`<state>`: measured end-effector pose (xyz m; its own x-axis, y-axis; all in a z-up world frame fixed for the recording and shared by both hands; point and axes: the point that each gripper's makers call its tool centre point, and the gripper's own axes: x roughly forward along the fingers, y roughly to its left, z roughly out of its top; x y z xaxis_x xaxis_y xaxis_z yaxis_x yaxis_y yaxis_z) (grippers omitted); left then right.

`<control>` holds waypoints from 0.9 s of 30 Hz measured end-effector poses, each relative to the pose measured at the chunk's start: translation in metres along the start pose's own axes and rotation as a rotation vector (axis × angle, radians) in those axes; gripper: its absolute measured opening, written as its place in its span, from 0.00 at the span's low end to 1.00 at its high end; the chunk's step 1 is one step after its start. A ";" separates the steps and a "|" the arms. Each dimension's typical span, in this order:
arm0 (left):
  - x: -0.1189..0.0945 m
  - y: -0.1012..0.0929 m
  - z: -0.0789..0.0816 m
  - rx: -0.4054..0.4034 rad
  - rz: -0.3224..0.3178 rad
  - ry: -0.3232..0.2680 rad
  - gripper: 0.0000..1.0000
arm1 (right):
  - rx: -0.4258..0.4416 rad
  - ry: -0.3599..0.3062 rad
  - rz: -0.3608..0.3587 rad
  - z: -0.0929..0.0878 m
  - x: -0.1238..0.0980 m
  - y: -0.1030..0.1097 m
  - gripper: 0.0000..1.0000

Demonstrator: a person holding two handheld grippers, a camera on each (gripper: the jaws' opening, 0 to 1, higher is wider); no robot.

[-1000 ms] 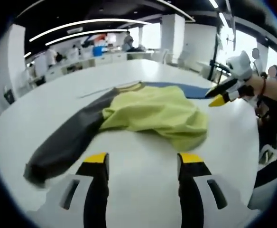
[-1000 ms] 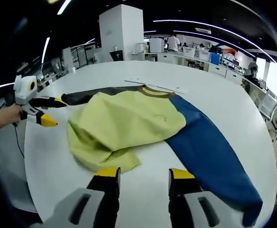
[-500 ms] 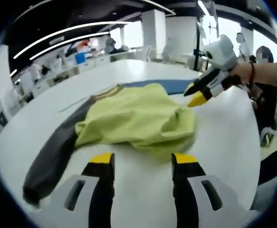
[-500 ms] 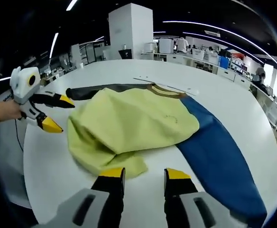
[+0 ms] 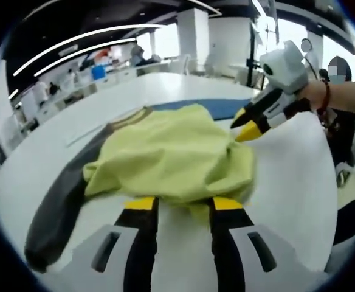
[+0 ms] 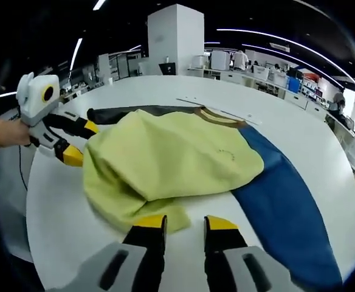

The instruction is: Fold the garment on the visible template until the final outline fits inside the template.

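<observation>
Both grippers, left gripper [image 5: 180,204] and right gripper [image 6: 185,222], stood parted and empty at the near hem of the garment [image 6: 165,161], bunched on the white table [image 6: 62,225]; soft, limp cloth, best pinched at hem corners.

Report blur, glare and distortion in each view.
Left gripper view: soft overall, the garment and near jaws smeared, ceiling strip lights bent into arcs, windows behind the right gripper blown out. Right gripper view: sharper, seams on the garment readable, the table edge bowed by the fisheye, little glare.
</observation>
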<state>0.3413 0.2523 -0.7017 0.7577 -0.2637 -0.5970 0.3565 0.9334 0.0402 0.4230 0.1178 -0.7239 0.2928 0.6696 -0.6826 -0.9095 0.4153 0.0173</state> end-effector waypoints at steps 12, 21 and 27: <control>0.009 0.000 0.008 -0.018 -0.013 -0.011 0.03 | -0.013 -0.002 0.008 0.000 0.006 0.003 0.04; 0.001 0.008 0.023 -0.054 0.006 -0.026 0.02 | 0.009 0.008 0.012 -0.002 0.001 0.007 0.00; -0.003 0.014 0.039 -0.082 0.011 -0.040 0.02 | -0.015 0.029 0.023 -0.008 -0.008 0.017 0.00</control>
<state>0.3655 0.2562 -0.6678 0.7830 -0.2612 -0.5645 0.3032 0.9527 -0.0202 0.4024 0.1143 -0.7241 0.2630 0.6604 -0.7033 -0.9203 0.3905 0.0225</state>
